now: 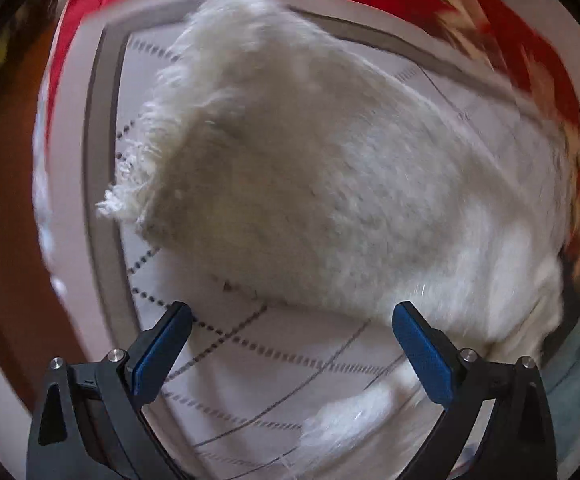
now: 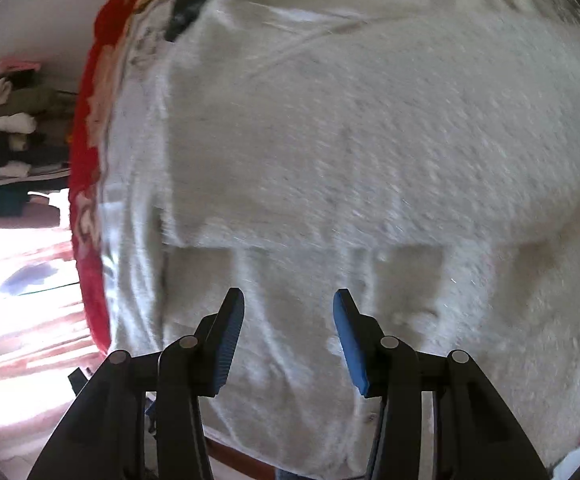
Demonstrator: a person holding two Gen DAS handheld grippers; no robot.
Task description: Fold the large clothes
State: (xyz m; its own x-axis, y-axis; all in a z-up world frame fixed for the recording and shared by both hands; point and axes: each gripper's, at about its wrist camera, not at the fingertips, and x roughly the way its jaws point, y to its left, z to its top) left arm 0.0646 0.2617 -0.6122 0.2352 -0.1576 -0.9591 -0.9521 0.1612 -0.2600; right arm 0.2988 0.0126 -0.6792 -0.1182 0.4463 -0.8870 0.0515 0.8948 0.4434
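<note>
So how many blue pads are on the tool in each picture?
2 each: left tool's pads over the quilted mat; right tool's pads above the fluffy white garment.

My left gripper [image 1: 291, 344] had black plastic arms with blue ribbed pads [image 1: 162, 354] on the inner faces of its jaws, and round silver screw heads at the pivots. My right gripper [image 2: 288, 340] looked the same: black linkage, blue ribbed pads [image 2: 349, 344], dull silver pivot screws.
</note>
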